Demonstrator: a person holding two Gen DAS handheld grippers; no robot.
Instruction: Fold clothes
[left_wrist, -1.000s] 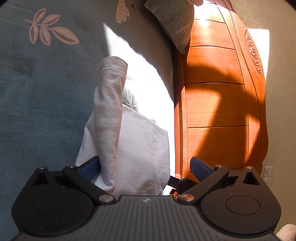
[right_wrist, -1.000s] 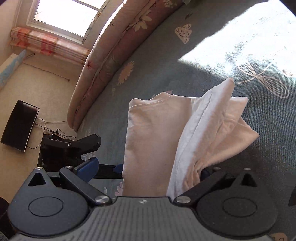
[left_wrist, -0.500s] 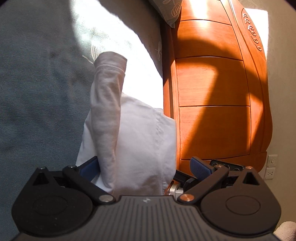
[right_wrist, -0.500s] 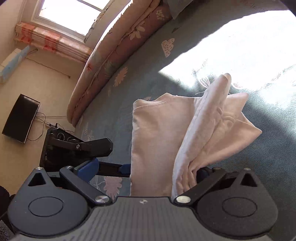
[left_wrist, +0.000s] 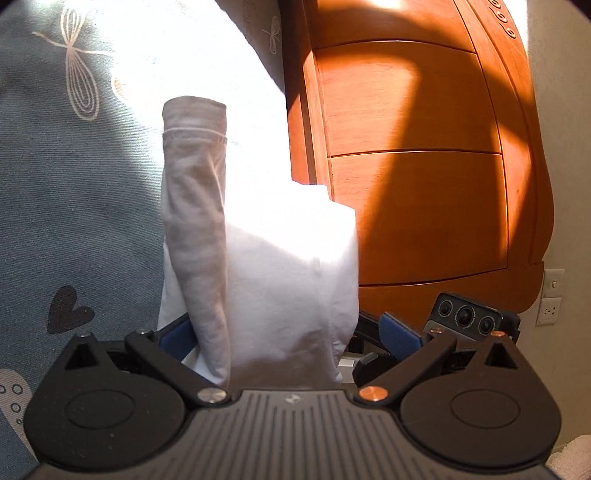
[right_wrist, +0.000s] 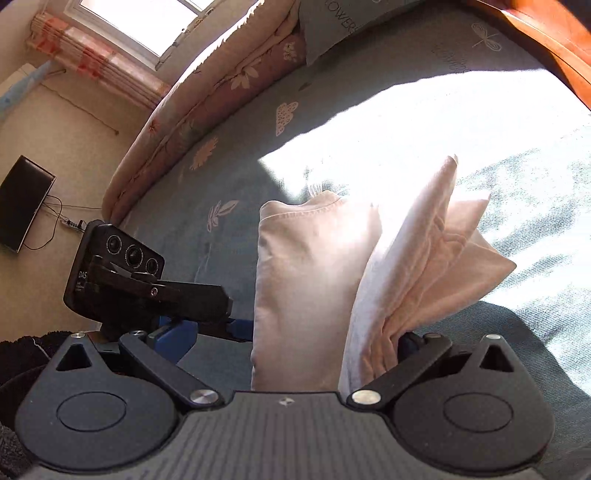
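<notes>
1. Both views were lit by strong direct sunlight; a window (right_wrist: 147, 33) was seen blown out at the top left of the right wrist view.
2. A sunlit patch on the bed (left_wrist: 55, 206) was overexposed to pure white, with the print of the cover lost there.
3. The garment (left_wrist: 280, 280) was washed out where the sun struck it, so that its upper edge merged with the glare.
4. Hard-edged, curved shadows were cast across the wooden headboard (left_wrist: 424, 184).
5. Heavy fisheye bending was seen at the borders, with dark corners.
6. The black bodies of the tools in the foreground were left in shade, yet sharp.
</notes>
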